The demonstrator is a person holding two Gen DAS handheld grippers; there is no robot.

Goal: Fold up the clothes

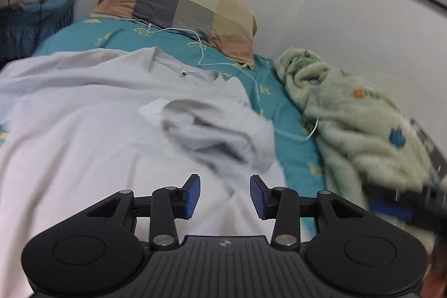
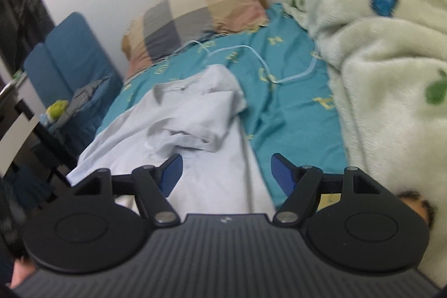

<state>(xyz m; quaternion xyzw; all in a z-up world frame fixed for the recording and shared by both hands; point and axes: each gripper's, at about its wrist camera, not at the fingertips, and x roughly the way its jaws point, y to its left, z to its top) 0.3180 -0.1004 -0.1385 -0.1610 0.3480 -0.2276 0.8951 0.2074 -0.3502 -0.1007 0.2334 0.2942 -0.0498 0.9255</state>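
Observation:
A pale blue collared shirt (image 1: 83, 124) lies spread on the teal bed sheet (image 1: 290, 147), collar toward the pillow. Its right sleeve (image 1: 220, 136) is folded in over the body. My left gripper (image 1: 225, 196) is open and empty, just above the shirt's lower body. In the right wrist view the same shirt (image 2: 195, 124) lies with the sleeve (image 2: 201, 127) bunched across it. My right gripper (image 2: 226, 176) is open and empty, over the shirt's right edge. The right gripper also shows blurred at the right edge of the left wrist view (image 1: 405, 203).
A checked pillow (image 1: 184, 7) lies at the head of the bed against the white wall. A fluffy pale green blanket (image 2: 391, 80) is heaped along the right side. A thin white cable (image 2: 259, 60) loops over the sheet. A blue chair (image 2: 69, 66) stands left of the bed.

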